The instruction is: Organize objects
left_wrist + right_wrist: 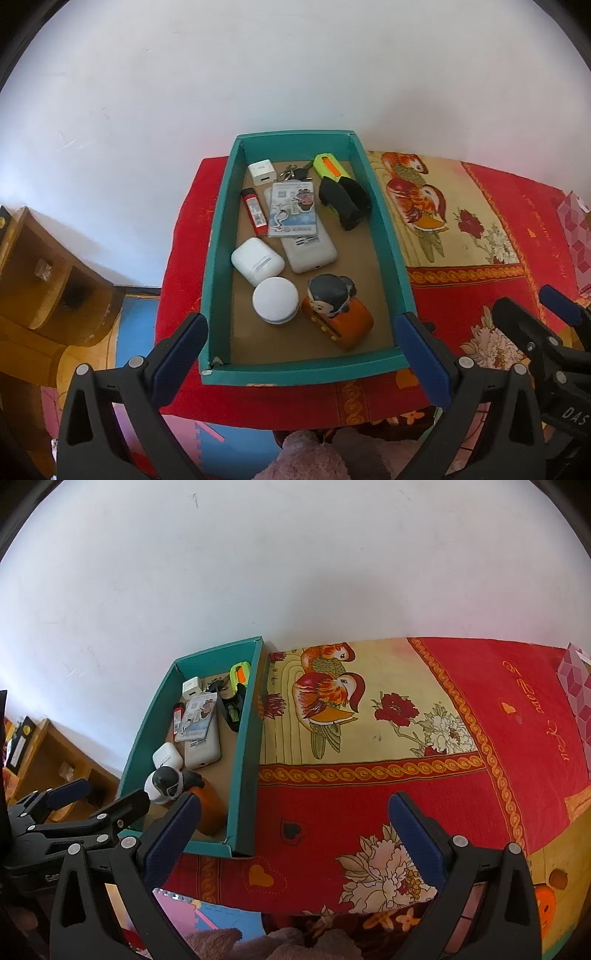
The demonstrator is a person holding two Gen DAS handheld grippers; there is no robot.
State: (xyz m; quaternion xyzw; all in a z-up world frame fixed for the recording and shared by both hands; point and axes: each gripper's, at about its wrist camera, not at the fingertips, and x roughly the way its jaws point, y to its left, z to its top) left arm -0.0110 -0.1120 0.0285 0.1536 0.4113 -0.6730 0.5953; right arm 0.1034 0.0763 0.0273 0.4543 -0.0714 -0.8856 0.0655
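A teal box [216, 236] [247, 760] on the red patterned cloth holds several things: an orange toy with a dark figure's head [338, 312] [192, 794], a round white case [275, 301], a white earbud case [256, 260] [168, 757], a white phone under a badge card [308, 243] [201, 744], a red lighter [255, 212], a white charger cube [260, 171] [192, 686], keys, a yellow-green knife [328, 166] [239, 674] and a black stapler [345, 199]. My left gripper [301, 354] is open, empty, straddling the box's near end. My right gripper [293, 834] is open, empty, over the cloth right of the box.
The cloth [369, 794] with bird and flower prints covers the table beside a white wall. A pink patterned bag [578, 686] stands at the far right. A wooden shelf [48, 280] stands low on the left. The right gripper shows in the left view [546, 332].
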